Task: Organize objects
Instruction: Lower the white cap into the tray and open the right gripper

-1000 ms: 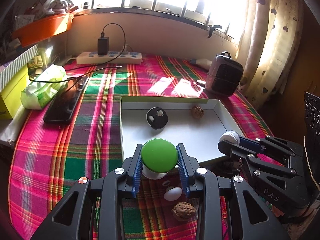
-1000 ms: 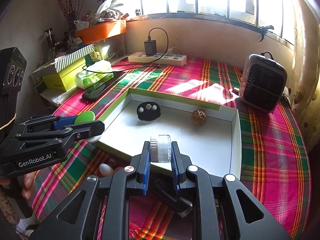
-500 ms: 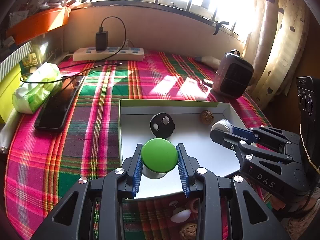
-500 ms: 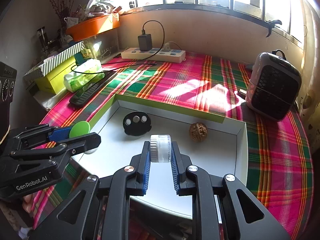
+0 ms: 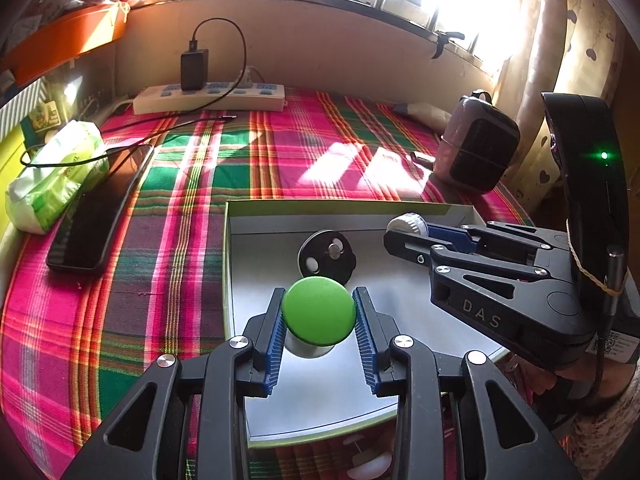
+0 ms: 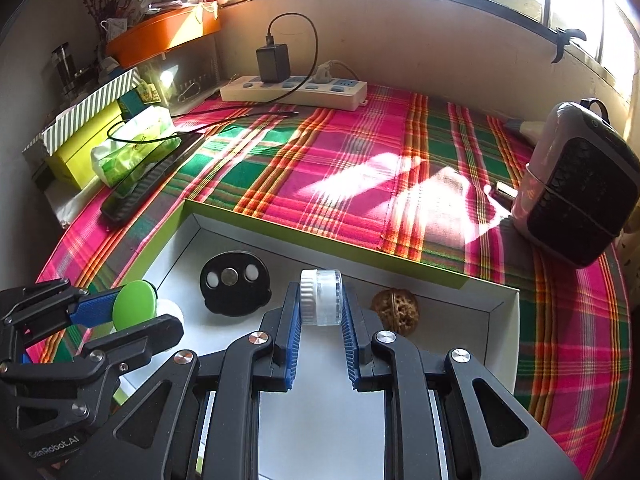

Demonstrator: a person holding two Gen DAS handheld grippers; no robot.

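Note:
My left gripper (image 5: 319,316) is shut on a green-capped white jar (image 5: 318,311) and holds it over the near left part of the white tray (image 5: 236,224). My right gripper (image 6: 320,300) is shut on a small clear jar with a white ribbed lid (image 6: 321,296), above the tray's middle (image 6: 496,300). A black round disc (image 5: 327,257) with metal buttons lies in the tray; it also shows in the right wrist view (image 6: 234,283). A walnut (image 6: 395,310) lies in the tray just right of my right fingers.
A phone (image 5: 100,216) and tissue pack (image 5: 56,176) lie left on the plaid cloth. A power strip (image 5: 208,98) sits at the back, a small heater (image 5: 476,156) at the right. White objects (image 5: 368,460) lie in front of the tray's near edge.
Both grippers moved forward over the tray with their jars still held. The walnut and white object on the cloth have slid under the left gripper's view.

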